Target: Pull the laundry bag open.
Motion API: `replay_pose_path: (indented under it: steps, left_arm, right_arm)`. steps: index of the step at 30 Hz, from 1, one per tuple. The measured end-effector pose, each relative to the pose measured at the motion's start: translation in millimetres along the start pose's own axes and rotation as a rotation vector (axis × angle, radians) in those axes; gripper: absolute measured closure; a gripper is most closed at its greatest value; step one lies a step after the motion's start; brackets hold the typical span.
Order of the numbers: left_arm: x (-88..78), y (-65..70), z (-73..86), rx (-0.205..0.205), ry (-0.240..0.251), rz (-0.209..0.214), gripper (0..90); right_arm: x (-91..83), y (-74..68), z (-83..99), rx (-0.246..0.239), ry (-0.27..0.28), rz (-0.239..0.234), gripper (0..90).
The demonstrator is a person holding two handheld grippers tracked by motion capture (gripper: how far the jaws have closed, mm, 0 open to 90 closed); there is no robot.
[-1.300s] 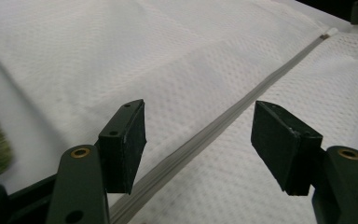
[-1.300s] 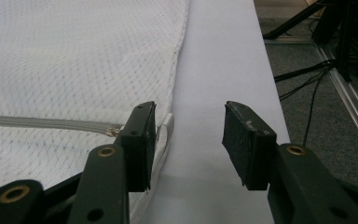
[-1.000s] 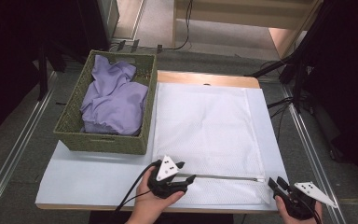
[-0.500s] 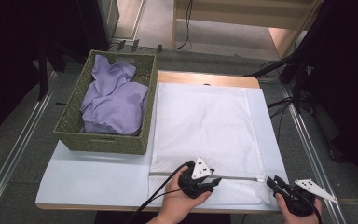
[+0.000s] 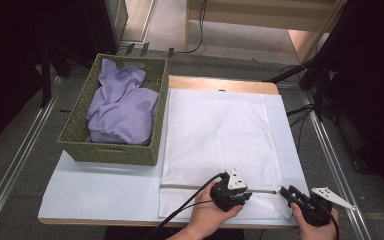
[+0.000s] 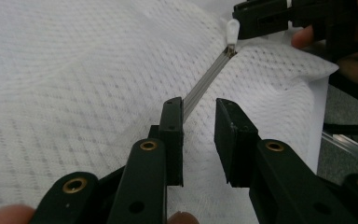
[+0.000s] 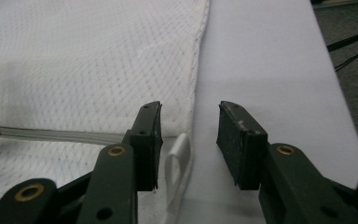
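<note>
A white mesh laundry bag (image 5: pixel 215 130) lies flat on the table, its grey zipper (image 5: pixel 190 186) running along the near edge. My left gripper (image 5: pixel 252 192) rests over the right part of that zipper. In the left gripper view the zipper (image 6: pixel 209 77) passes between the jaws of that gripper (image 6: pixel 199 109), which have just been closing but still stand apart, not pressing it. My right gripper (image 5: pixel 286 193) sits at the zipper's right end. Its jaws (image 7: pixel 189 114) are open, with the white pull tab (image 7: pixel 177 154) lying between them, untouched. The same tab (image 6: pixel 232 30) shows beside the right gripper's tip.
A woven green basket (image 5: pixel 80 145) holding a crumpled lilac cloth (image 5: pixel 122 105) stands at the table's left. Bare white table (image 5: pixel 100 185) lies in front of it. The table's right edge (image 5: pixel 292 150) runs close beside the bag, with cables on the floor beyond.
My left gripper has slid to the right along the zipper, from near the bag's left corner to close beside the right gripper. The right gripper has stayed where it was.
</note>
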State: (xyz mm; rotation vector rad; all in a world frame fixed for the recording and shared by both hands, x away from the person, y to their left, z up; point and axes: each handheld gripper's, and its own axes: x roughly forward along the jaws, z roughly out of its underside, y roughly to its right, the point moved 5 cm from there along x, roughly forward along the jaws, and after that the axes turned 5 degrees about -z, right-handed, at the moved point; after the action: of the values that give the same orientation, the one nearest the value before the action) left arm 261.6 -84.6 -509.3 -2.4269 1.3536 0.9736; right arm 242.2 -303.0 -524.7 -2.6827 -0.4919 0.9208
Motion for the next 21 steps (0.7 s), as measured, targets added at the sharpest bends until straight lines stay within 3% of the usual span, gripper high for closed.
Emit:
replay_pose_path:
  steps: [1,6,11,21]
  left_arm:
    - [3.7,0.1,2.7,-0.003,-0.020,0.009,72.9]
    - [3.3,-0.1,2.6,0.002,-0.021,0.008,72.5]
    - [4.8,3.3,4.0,0.035,-0.045,0.000,70.7]
    - [4.8,4.0,4.2,0.029,-0.053,0.007,66.1]
  right_arm:
    - [0.2,-2.0,0.4,0.001,-0.009,-0.013,63.1]
    - [0.9,-6.3,1.8,0.033,-0.017,-0.058,65.4]
    - [-0.3,-10.1,1.6,0.091,-0.006,-0.126,72.1]
    - [-5.6,-20.3,-4.4,0.072,0.040,-0.184,86.2]
